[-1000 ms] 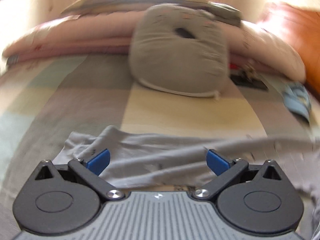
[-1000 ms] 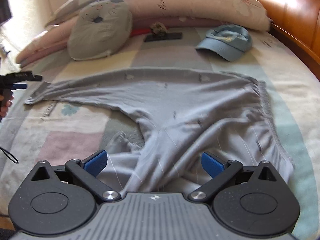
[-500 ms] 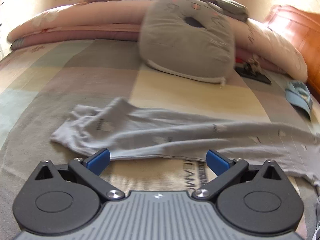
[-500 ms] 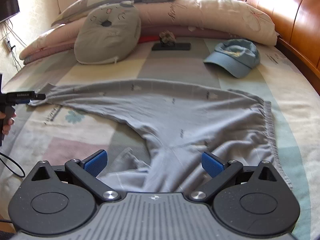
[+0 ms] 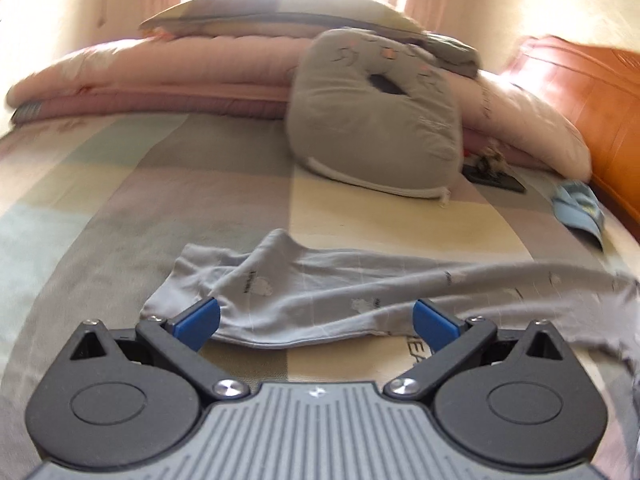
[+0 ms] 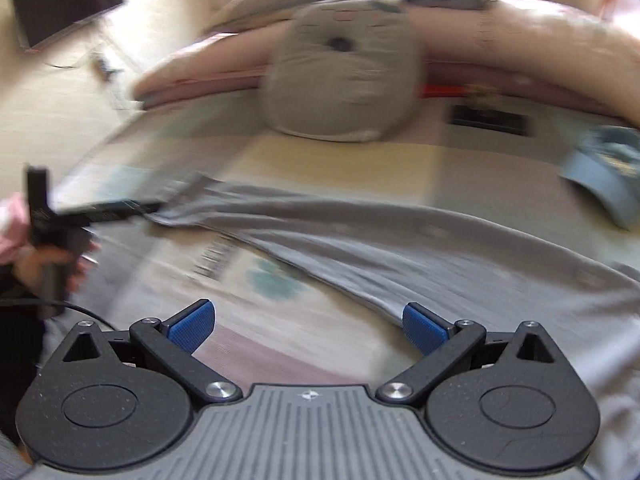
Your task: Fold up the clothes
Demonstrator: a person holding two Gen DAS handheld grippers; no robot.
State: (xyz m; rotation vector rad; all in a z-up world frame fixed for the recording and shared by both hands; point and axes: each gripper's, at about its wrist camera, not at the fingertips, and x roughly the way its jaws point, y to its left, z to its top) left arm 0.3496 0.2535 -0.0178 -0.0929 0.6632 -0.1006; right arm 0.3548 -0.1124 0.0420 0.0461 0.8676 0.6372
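The grey garment [image 5: 320,296] is lying spread on the checked bedspread [image 5: 120,208], looking like thin printed trousers. One long leg is stretching toward the left side of the bed, and its cuff end is lying just in front of the left gripper [image 5: 316,316]. The wider part is lying under and to the right of the right gripper [image 6: 308,320]. The cloth is showing soft wrinkles and a folded-over cuff, so I am judging it as light, limp and a little stretchy; it will sag and slide over itself when lifted by one point only. The best holds seem to be the cuff hem for the left side and the waist edge or the crotch seam for the right, because the doubled edges are giving more to pinch.

Both grippers are standing wide open and are holding nothing; the blue pads of the left one are framing the cuff without touching it clearly. The right view is blurred, so fine contact is hard to tell.

Around the garment the bed is giving good room in the middle. A grey cushion [image 5: 376,120] and pink pillows [image 5: 160,76] are lying well behind, a blue cap [image 6: 608,172] is resting near the right side, and the wooden headboard [image 5: 580,108] is closing that edge.
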